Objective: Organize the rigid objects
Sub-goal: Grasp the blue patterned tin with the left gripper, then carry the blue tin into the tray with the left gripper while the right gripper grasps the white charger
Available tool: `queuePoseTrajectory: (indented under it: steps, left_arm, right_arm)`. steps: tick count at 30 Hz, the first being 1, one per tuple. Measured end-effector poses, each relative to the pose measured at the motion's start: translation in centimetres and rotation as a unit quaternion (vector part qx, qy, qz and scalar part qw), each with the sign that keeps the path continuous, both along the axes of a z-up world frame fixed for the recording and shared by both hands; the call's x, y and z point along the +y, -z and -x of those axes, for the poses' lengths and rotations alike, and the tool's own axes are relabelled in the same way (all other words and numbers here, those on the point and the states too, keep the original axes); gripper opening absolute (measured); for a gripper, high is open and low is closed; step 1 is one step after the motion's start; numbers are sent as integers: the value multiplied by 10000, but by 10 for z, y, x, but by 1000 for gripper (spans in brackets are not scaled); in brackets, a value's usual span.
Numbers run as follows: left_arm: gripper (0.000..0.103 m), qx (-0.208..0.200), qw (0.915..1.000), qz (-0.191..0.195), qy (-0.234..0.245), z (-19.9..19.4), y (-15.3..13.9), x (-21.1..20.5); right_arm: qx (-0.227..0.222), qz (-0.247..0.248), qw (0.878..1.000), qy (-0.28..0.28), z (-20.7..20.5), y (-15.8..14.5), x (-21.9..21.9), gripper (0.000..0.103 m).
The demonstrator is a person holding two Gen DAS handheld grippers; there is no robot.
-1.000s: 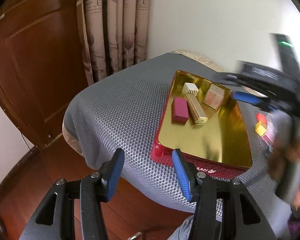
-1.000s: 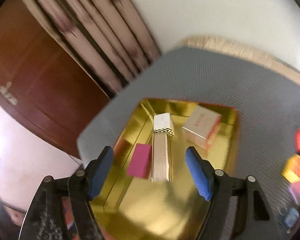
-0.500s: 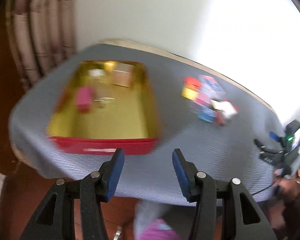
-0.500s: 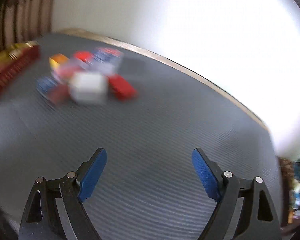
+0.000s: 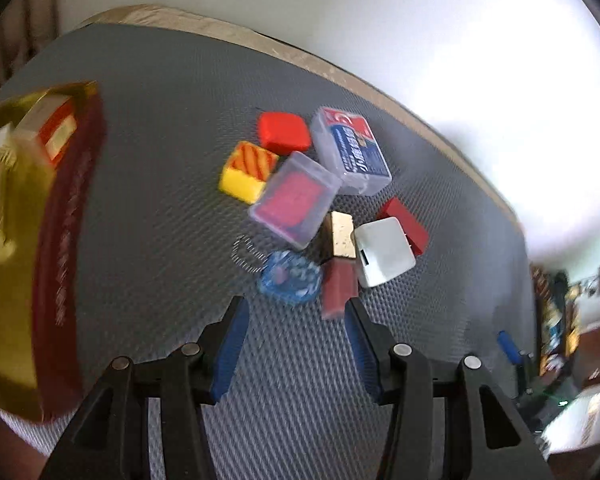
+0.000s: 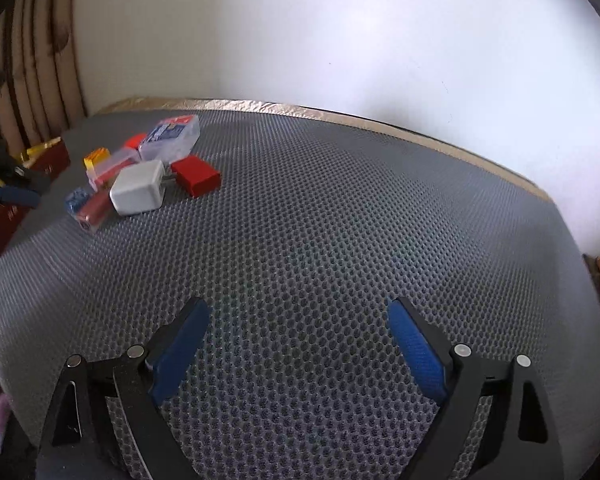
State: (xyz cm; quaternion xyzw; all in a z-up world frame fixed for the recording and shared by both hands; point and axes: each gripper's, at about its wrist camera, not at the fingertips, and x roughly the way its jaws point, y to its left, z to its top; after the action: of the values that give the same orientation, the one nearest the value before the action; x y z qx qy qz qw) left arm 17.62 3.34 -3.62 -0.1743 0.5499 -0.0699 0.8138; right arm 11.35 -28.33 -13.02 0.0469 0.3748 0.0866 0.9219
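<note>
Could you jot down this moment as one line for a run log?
left gripper: open, empty, near pile | right gripper: just opened wider, empty | tin: partly filled

The left wrist camera is looking steeply down along its jaws at the pile (image 5: 320, 204) of small boxes, sitting close above it, with the tin (image 5: 72, 240) cutting in at the left edge. The right wrist camera is facing across the grey mat (image 6: 340, 240) at a shallower tilt, taking in the white wall behind; the pile (image 6: 140, 176) is lying well off to its left, farther away. Both views are sharing that pile, the mat and a corner of the tin (image 6: 52, 158). The right view is also catching the left gripper (image 6: 12, 194) at its left edge.
</note>
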Motion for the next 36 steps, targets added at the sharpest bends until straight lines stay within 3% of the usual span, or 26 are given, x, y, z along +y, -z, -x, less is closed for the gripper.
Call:
queuePoseTrajectory:
  steps: [5, 13, 19, 22, 27, 36]
  left_arm:
    - [51, 96, 9968, -616, 493, -21, 10, -17]
    - [51, 228, 9918, -972, 799, -36, 32, -18]
    - [43, -188, 9833, -1505, 1008, -33, 37, -37]
    - [43, -331, 9854, -1378, 945, -23, 35, -36]
    - [43, -571, 9919, -971, 581, 11, 9, -21]
    - [43, -1007, 9896, -995, -261, 78, -66, 64]
  right_arm:
    - [0, -176, 9998, -50, 3, -3, 0, 90]
    - [41, -285, 9996, -42, -2, 0, 3, 91]
    - [140, -268, 9995, -56, -4, 3, 5, 92]
    - [179, -294, 9994, -37, -5, 3, 5, 92]
    - [219, -255, 9994, -30, -6, 4, 5, 93]
    - [194, -97, 9998, -11, -8, 3, 7, 97]
